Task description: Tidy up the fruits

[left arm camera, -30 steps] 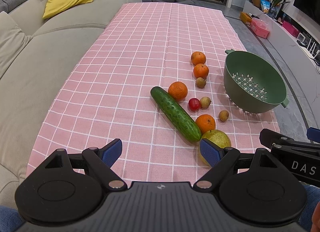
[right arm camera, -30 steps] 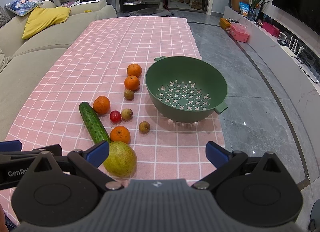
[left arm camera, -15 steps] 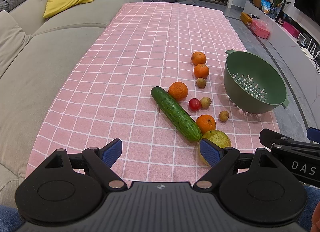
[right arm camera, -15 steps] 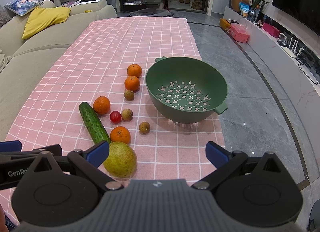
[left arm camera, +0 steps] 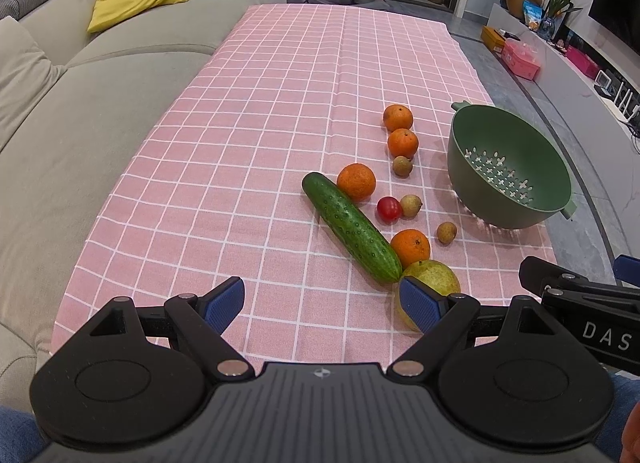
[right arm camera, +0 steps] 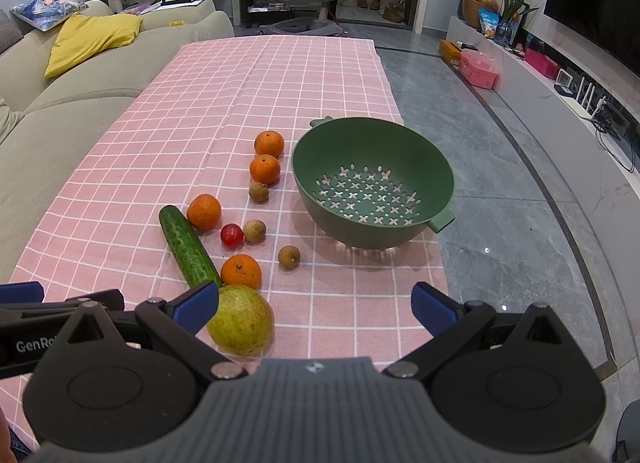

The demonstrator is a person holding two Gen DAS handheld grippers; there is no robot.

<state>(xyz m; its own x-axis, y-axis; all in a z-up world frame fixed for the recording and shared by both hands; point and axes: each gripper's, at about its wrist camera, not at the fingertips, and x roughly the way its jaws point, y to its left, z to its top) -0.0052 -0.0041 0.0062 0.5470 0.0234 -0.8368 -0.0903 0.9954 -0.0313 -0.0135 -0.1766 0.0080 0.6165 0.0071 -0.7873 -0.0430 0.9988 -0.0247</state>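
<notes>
1. The jaws of the left gripper [left arm camera: 322, 299] are spread wide with nothing between them; the jaws of the right gripper [right arm camera: 316, 303] are likewise released and bare.
2. Both grippers hover low over the near edge of the worktop, side by side and pointing forward along it; the left one's right blue pad sits in front of the pear [right arm camera: 242, 319].
3. The cucumber [left arm camera: 350, 225] lies flat on the pink checked cloth [left arm camera: 256, 123], its long axis diagonal, near tip touching the pear and far tip pointing away to the left.
4. Counted: four oranges, the nearest [right arm camera: 241, 271] beside the cucumber's near end; three small brown fruits, one [right arm camera: 289, 257] nearest the colander; one red tomato [right arm camera: 232, 234]; one pear; one cucumber.
5. The green colander [right arm camera: 440, 173] stands upright to the right of the fruit, at the cloth's right edge, holding nothing.
</notes>
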